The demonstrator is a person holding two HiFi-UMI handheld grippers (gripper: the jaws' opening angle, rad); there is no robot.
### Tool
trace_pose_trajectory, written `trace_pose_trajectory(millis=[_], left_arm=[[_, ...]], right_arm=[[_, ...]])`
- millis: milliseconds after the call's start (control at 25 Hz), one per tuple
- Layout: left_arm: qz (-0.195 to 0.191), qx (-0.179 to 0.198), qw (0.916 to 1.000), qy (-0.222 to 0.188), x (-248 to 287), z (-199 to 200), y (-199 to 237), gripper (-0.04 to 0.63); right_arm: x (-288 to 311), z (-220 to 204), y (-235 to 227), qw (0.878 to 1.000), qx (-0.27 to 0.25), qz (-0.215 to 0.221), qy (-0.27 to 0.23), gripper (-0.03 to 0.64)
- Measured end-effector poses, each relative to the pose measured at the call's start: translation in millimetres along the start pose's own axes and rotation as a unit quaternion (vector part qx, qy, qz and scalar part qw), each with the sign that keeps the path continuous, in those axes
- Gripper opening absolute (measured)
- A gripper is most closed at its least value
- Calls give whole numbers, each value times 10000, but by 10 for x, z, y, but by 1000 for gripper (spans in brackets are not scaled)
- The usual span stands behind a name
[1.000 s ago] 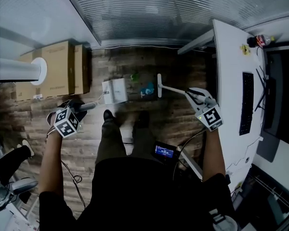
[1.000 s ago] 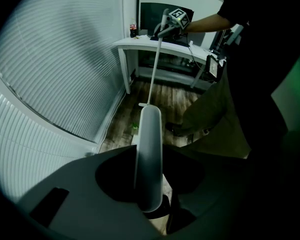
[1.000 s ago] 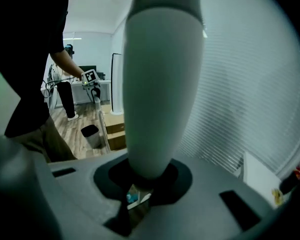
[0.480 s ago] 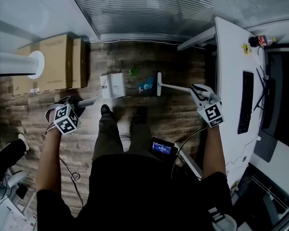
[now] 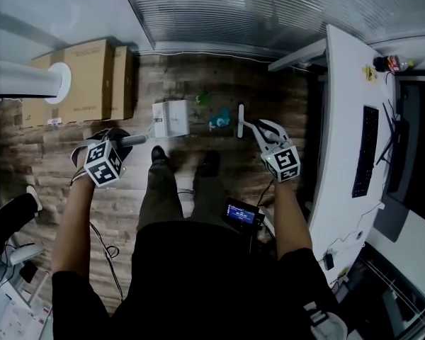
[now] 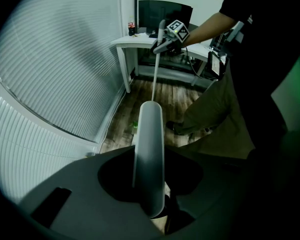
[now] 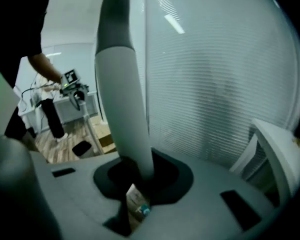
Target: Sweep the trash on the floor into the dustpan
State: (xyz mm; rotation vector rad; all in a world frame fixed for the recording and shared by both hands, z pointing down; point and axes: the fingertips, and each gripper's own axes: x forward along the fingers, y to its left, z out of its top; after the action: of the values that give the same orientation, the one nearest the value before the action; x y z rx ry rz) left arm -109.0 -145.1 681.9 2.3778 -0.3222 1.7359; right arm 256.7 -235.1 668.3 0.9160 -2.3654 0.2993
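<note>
Plainly, the main risk is a sweep that misses or scatters. The blue trash lies between the broom head and the dustpan, close to the brush, so a straight push toward the pan should take it. The green scrap sits farther out toward the window wall, off that line, and one pass could leave it behind. Both pieces look small and light, so a fast stroke may flick them past the pan. Whether the pan's lip lies flat on the floor cannot be told. If it is lifted, trash could slide under it. The left tool has just been closing its jaws, and they now pinch the dustpan handle. A long handle held at one point like that could swivel when the brush bumps the pan. The right tool is clamped on the broom handle, which is also long enough to twist in the grip. The dustpan is a white, boxy pan on the dark plank floor, just ahead of the person's shoes and well clear of the cardboard boxes. The broom has a narrow pale head set crosswise to its thin shaft.
</note>
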Motion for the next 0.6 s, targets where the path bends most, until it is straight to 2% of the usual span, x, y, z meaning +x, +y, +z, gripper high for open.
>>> trace_pose_trajectory(millis=[80,240,320,440,600], left_arm=[[-5,20,10000,-3,-2,0,-1,83],[-31,-48,10000,-31,5,0,-26,82],[-39,-48,10000,-33,5,-1,-28,81],[-33,-54,10000,-36,2,-10,-20,81],[-25,-71,9999,-83,-9,-24,-33,81]], right_arm=[[59,81,30,9985,405,-194,-304,58],[195,240,199,9952,627,-338,-669,58],[235,341,197,9905,863,-556,-916,60],[274,457,102,9747,1489,-1041,-1299,70],[323,518,8,9456,2342,-1612,-1582,83]])
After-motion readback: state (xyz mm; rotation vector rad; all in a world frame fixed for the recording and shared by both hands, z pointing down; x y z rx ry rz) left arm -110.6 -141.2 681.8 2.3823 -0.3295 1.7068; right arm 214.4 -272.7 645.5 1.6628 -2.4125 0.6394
